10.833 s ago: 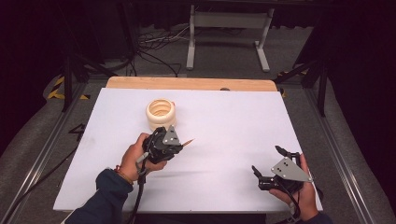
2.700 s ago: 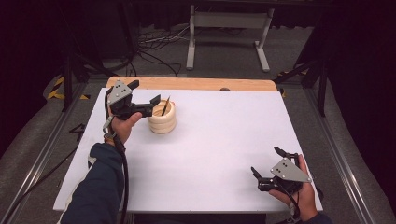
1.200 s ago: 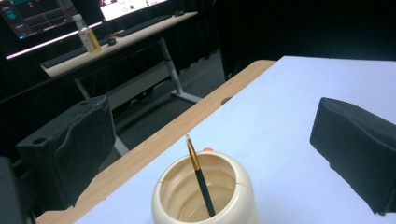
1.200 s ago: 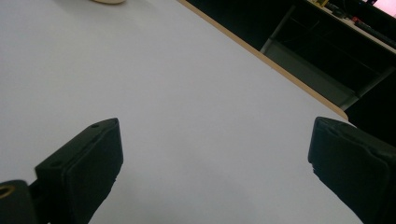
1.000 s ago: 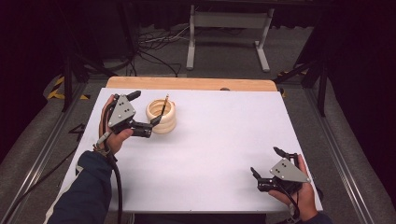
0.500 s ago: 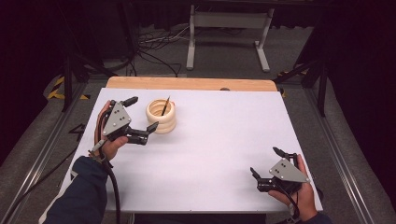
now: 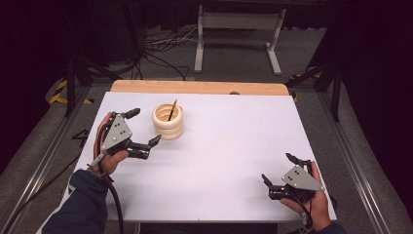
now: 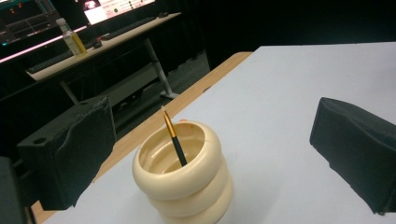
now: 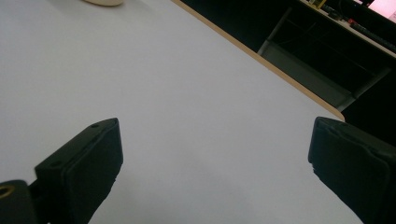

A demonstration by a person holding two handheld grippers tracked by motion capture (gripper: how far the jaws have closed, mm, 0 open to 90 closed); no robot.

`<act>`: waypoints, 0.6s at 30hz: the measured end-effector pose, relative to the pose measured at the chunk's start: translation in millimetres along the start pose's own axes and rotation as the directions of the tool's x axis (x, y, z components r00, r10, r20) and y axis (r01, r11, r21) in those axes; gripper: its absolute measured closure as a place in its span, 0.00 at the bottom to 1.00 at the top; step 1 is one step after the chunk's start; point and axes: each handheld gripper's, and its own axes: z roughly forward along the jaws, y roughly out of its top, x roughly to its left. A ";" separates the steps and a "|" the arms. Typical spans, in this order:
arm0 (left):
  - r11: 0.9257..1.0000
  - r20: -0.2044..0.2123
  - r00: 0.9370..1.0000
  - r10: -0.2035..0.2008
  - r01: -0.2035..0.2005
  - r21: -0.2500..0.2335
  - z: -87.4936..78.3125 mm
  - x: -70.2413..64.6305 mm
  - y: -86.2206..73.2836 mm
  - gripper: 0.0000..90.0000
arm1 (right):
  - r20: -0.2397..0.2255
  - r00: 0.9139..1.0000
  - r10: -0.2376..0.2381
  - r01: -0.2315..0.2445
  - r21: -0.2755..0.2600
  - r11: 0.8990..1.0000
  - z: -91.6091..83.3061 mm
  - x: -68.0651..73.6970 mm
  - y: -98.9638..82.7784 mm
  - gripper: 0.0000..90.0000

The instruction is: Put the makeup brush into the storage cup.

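So the left gripper (image 7: 143, 127) is hovering just beside the cream ringed cup (image 7: 168, 121), at about 9 o'clock from it, with its fingers (image 8: 70, 154) spread wide apart and holding nothing. The cup is sitting on the white surface (image 7: 229, 146) toward the far left, around 11 o'clock from the middle, and a thin brush (image 7: 171, 110) is standing inside it (dark handle, gold band, leaning against the rim). In the left gripper view the cup (image 8: 184, 175) is sitting right between the two fingers with the brush (image 8: 174, 139) tilting up and to the left. The right gripper (image 7: 281, 171) is resting down at roughly 5 o'clock on the surface, well apart from the cup, fingers (image 9: 79, 168) also wide apart and gripping nothing.
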 end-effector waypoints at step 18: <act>0.999 0.019 1.000 -0.009 0.008 0.052 -29.3 -13.3 -28.1 0.01 | -0.006 1.000 0.030 -0.030 -0.065 0.997 -5.3 -1.8 1.3 0.04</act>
